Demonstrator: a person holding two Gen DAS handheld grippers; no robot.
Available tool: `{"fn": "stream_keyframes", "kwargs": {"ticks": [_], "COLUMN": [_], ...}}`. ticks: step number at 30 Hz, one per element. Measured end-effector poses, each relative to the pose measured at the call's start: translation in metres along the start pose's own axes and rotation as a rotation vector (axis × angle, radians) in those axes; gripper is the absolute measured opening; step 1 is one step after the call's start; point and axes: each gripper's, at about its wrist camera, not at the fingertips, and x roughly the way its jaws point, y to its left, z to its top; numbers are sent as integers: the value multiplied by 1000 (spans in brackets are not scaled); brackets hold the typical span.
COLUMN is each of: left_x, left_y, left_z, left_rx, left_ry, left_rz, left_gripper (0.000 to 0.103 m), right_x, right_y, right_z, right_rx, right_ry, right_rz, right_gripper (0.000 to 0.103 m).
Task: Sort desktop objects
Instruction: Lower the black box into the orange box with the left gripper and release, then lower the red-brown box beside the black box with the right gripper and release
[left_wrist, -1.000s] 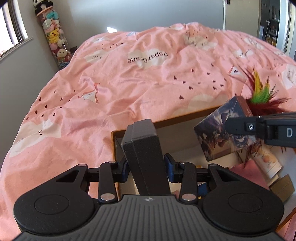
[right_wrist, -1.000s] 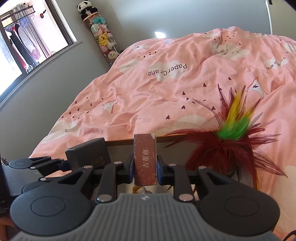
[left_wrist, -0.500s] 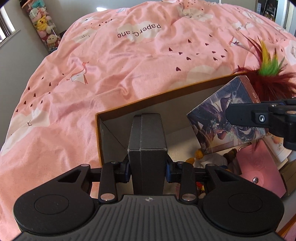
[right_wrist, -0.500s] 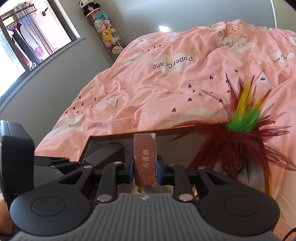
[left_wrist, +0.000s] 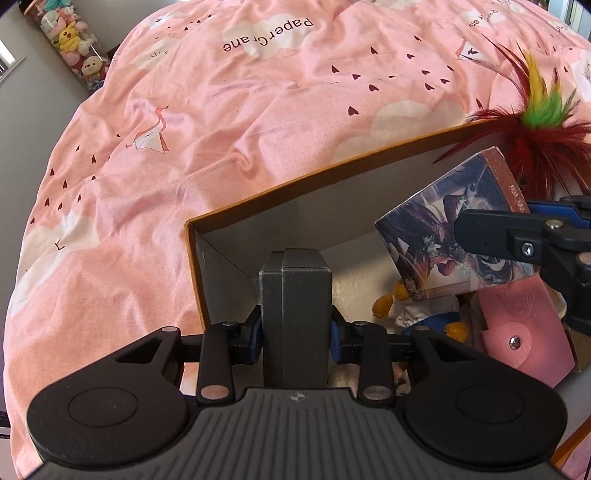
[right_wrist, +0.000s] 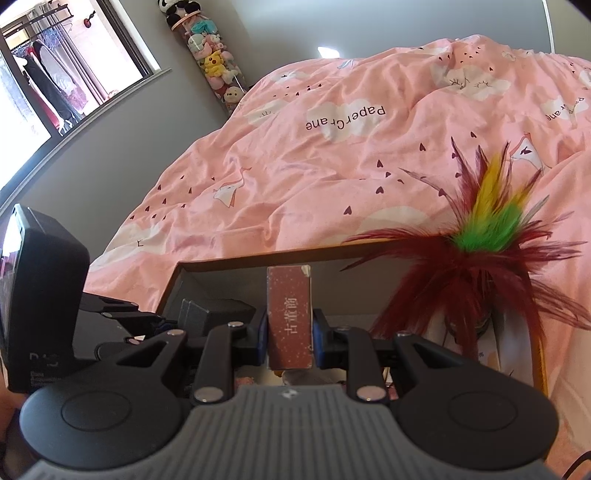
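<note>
My left gripper (left_wrist: 294, 332) is shut on a dark grey box (left_wrist: 293, 295) and holds it upright over the near left corner of an open cardboard box (left_wrist: 317, 175). My right gripper (right_wrist: 290, 334) is shut on a printed card box, whose red spine (right_wrist: 289, 317) faces its camera. In the left wrist view the card box (left_wrist: 450, 240) hangs over the middle of the cardboard box. The grey box also shows in the right wrist view (right_wrist: 214, 314), to the left.
The cardboard box lies on a bed with a pink quilt (left_wrist: 221, 129). Inside it are a feather shuttlecock (right_wrist: 484, 251), a pink pouch (left_wrist: 524, 328) and a small plush toy (left_wrist: 406, 306). A tube of plush toys (right_wrist: 214, 66) stands by the far wall.
Both grippers have moved forward and tilted down over the cardboard box, each still holding its box. More of the box's inside shows now.
</note>
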Motion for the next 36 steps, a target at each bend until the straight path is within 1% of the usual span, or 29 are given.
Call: {"fn": "stream_keyframes", "kwargs": {"ticks": [7,11,14,16,19,21,24,29,32,34,35,36], "left_x": [-2,-5,-8,-13,-30,-42,-54,-50,-45,-42,-41,-41], "left_y": [3,6,8,8,13,19,28,44,49,50,50,50], "left_z": [3,5,4,4,0,-3,-7,-18,-29,-35,-38,-39], "left_rx": [-16,-23,-23,-22,-25,-30,-53,-118,-140,-147,-151,-153], "left_ry": [-16,-54,-63,-86,-149,-187,-212,-157,-131,-117,-112,-112], "left_rz": [-8,25,18,22,31,24,26,-22,-57,-93,-109,-122], "left_gripper": [41,43,42,43,46,48,48,48,48,41,40,38], "right_x": [6,10,16,21,23,22,23,40,52,59,62,64], "right_y": [-1,2,6,7,9,11,16,21,24,28,30,32], "right_z": [3,7,11,12,14,16,20,12,8,6,6,5], "right_rx": [12,16,11,13,21,22,12,2,0,2,4,6], "right_ry": [1,2,12,20,15,3,5,59,82,99,106,112], "right_rz": [27,55,51,52,61,65,67,11,-3,-7,-4,0], "right_gripper": [25,25,25,25,25,25,25,25,25,25,25,25]}}
